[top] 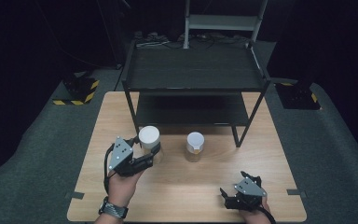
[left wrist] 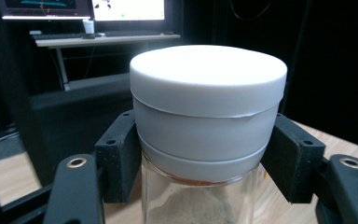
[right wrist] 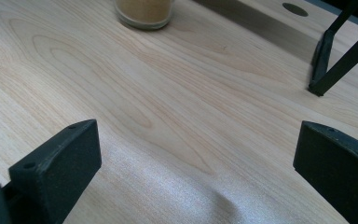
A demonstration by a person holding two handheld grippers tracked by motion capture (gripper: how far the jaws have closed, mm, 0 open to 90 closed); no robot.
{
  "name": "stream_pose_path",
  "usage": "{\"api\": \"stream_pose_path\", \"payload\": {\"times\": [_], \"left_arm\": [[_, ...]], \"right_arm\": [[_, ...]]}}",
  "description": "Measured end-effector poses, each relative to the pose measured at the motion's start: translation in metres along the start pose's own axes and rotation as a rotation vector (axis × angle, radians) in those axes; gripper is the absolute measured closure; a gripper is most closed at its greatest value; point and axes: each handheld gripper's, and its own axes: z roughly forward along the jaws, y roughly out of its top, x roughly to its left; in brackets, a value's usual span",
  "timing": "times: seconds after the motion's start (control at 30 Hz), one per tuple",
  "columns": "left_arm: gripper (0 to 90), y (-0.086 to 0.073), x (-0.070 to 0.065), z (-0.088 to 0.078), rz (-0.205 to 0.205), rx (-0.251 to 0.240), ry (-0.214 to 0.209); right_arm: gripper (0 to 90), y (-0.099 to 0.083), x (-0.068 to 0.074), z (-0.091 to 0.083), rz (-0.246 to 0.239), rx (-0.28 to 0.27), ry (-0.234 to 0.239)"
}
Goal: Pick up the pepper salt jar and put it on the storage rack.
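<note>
While my left gripper [top: 150,150] clamps its two black jaws on either side of a clear glass jar with a wide white screw lid [top: 149,138], the jar hangs just off the light wooden table [top: 177,196], left of centre and just in front of the shelf rack. Seen along the left gripper view, the pads press the jar [left wrist: 208,107] at the lower band of the lid, one at each side, and pale sandy powder shows through the glass below them. My left hand [top: 123,184] comes in from the near edge, a dark woven watch strap [top: 113,210] at the wrist.

My right gripper [top: 237,192] rests low at the near right of the table, jaws spread wide with nothing between them; the right gripper view shows bare wood grain in that gap.

To the right of the held jar, apart from it, a second clear glass jar with a white lid and an orange-brown filling [top: 195,146] stands upright on the table; its base [right wrist: 144,11] shows at the far edge of the right gripper view. Behind both jars stands a black metal two-tier shelf rack [top: 193,70], its right front leg [right wrist: 335,60] planted on the wood. Beyond the table's far left corner sits a black base with yellow-and-black hazard stripes [top: 77,91] on grey floor.
</note>
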Motion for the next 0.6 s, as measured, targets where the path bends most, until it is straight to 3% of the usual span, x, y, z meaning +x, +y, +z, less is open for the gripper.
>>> {"api": "stream_pose_path", "payload": {"times": [0.6], "left_arm": [[34.8, 0.061, -0.004, 0.013, 0.049, -0.08, -0.014]], "right_arm": [[0.0, -0.001, -0.002, 0.0, 0.012, -0.004, 0.007]]}}
